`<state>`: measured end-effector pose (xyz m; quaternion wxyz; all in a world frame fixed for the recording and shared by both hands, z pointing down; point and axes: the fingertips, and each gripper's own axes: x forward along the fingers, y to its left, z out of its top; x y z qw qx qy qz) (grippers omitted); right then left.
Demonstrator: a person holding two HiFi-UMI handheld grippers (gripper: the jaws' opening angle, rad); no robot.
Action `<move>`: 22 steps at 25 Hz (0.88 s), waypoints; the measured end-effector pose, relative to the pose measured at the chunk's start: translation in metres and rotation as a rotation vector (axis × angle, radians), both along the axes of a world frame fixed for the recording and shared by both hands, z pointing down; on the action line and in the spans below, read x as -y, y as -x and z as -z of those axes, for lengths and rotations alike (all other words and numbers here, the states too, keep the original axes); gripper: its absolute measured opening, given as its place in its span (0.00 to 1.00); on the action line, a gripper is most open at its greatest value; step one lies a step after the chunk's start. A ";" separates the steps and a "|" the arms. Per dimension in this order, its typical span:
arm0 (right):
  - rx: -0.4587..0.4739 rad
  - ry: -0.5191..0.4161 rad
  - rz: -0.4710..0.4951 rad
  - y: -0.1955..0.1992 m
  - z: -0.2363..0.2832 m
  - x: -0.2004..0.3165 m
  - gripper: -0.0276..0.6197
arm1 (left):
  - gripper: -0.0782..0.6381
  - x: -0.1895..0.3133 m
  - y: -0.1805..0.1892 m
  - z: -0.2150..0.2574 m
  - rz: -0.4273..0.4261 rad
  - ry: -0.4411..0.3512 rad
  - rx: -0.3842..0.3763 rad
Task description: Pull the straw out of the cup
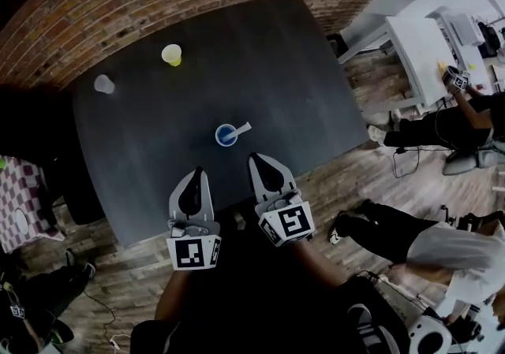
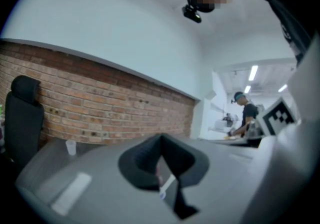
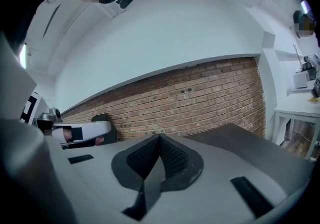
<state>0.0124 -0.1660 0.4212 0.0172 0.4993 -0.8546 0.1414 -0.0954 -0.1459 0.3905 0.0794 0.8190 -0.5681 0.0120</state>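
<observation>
Both tongs, the left gripper (image 1: 198, 172) and right gripper (image 1: 254, 158), hang clenched and empty at the near edge of the dark grey desk (image 1: 268, 53), just short of the small blue plastic cup (image 1: 226, 136) holding the white straw (image 1: 241, 128), so this looks like the approach, and one must next open onto the straw.

Closed tool (image 2: 161, 139), brick wall (image 2: 100, 113), clear cup (image 2: 70, 146)

Nothing fancy here: left gripper (image 1: 196, 175) and right gripper (image 1: 256, 160) are pale grey shells with black textured pads (image 3: 175, 160), each carrying a white cube (image 1: 194, 252) with black square markers. Person's in a dark top (image 1: 237, 289).
</observation>
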 end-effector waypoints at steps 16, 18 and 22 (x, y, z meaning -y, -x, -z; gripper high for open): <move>0.016 0.194 0.014 -0.001 -0.081 0.020 0.05 | 0.11 0.020 -0.016 -0.042 -0.010 0.068 -0.002; 0.015 0.212 0.004 -0.004 -0.090 0.022 0.05 | 0.11 0.021 -0.015 -0.047 -0.012 0.079 -0.001; 0.008 0.247 -0.007 -0.008 -0.107 0.026 0.05 | 0.11 0.023 -0.014 -0.054 -0.010 0.097 0.004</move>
